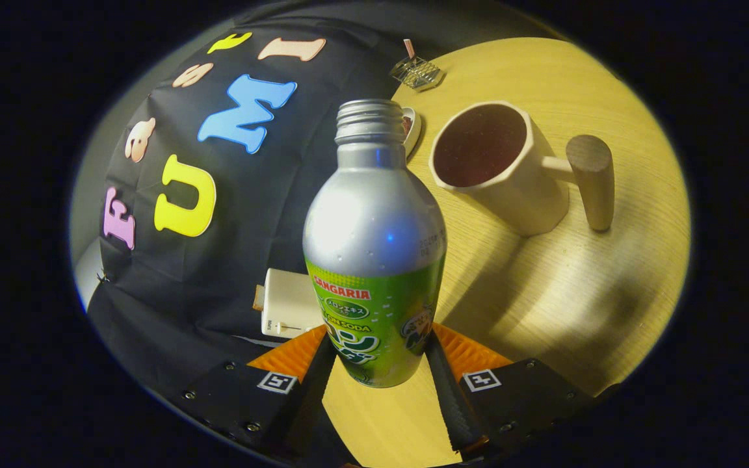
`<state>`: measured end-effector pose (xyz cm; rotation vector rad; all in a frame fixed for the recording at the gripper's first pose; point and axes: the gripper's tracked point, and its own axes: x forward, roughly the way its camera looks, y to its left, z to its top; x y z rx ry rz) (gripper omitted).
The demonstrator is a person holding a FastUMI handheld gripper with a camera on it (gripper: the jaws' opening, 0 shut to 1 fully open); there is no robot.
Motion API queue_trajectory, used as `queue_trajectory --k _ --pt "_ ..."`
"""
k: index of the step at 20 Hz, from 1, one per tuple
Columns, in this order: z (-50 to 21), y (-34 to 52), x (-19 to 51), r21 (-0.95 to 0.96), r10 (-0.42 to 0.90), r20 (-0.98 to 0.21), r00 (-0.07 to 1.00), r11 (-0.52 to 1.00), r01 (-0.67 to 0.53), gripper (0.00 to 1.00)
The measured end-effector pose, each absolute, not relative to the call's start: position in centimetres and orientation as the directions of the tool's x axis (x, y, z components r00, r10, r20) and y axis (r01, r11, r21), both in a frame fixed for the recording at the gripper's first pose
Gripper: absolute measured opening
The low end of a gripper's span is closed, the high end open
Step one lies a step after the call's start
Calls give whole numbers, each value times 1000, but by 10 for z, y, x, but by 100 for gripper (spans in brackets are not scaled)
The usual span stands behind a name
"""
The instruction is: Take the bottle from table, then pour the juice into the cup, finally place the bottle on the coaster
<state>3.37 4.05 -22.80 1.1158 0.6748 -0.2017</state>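
A silver bottle point(374, 221) with a green label and an open threaded neck stands between my fingers. My gripper point(380, 354) is shut on its lower body, one finger pressing on each side. The whole scene looks rolled to one side, so the bottle is tilted against the table. Beyond the fingers, to the right of the bottle's neck, sits a cream cup point(498, 169) with a wooden peg handle point(592, 179); its inside looks dark. A small round pale-rimmed disc point(413, 130) peeks out from behind the bottle's neck; I cannot tell whether it is the coaster.
The light wooden table point(563, 286) runs under the cup and the fingers. A white box point(289, 311) lies just left of the bottle against the black cloth wall. A small metal mesh object point(417, 71) sits at the table's far edge.
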Motion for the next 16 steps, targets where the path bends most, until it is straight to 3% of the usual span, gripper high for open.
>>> queue_trajectory --k 16 --pt "-239 18 56 485 -62 -619 783 754 443 78"
